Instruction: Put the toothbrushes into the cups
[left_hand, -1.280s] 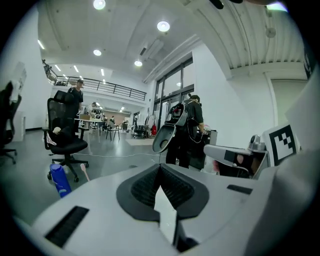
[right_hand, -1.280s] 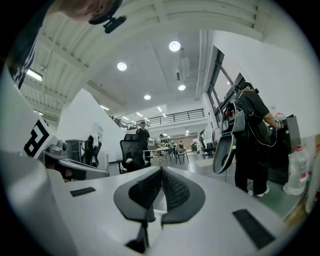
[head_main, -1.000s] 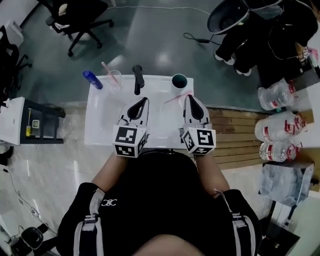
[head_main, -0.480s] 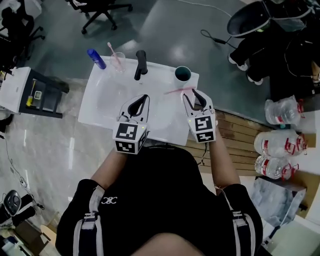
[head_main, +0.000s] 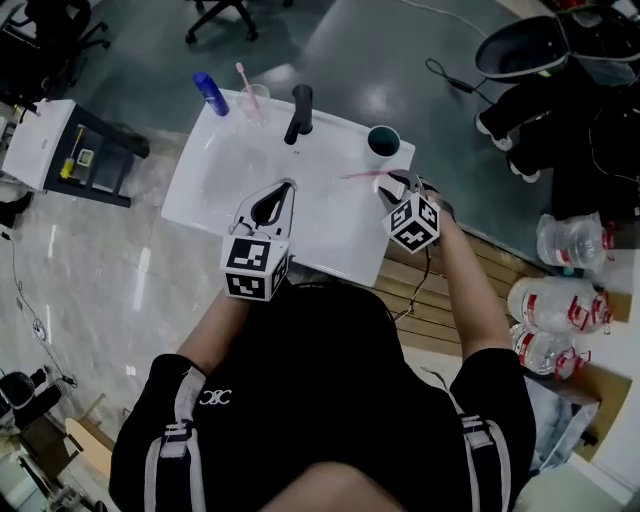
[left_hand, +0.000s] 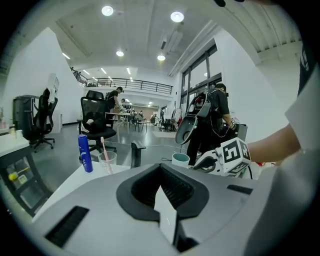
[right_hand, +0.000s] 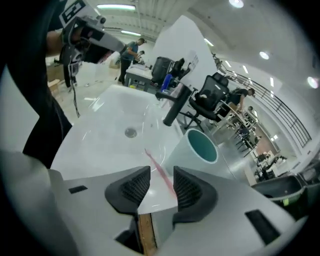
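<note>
A pink toothbrush (head_main: 358, 176) lies flat on the white sink's right rim, next to a teal cup (head_main: 383, 142). My right gripper (head_main: 400, 185) points down at it. Its jaws have just been opening and now stand open, with the toothbrush (right_hand: 159, 171) between the pads but not pressed. The teal cup (right_hand: 200, 149) is just beyond the right gripper's (right_hand: 160, 175) jaws. A second pink toothbrush stands in a clear cup (head_main: 252, 97) at the back left. My left gripper (head_main: 272, 203) hovers over the basin, shut and empty; in its own view the left gripper (left_hand: 161, 172) holds nothing.
The white sink (head_main: 215, 190) has a black faucet (head_main: 298, 112) at the back middle and a blue bottle (head_main: 208, 92) at the back left corner. The drain (right_hand: 130, 132) shows in the basin. Office chairs, a small side cart (head_main: 60, 150) and water bottles (head_main: 560, 300) stand around.
My right gripper has dropped and rolled down onto the sink's right rim, and its jaws went from shut to open around the lying toothbrush. The left gripper sank a little.
</note>
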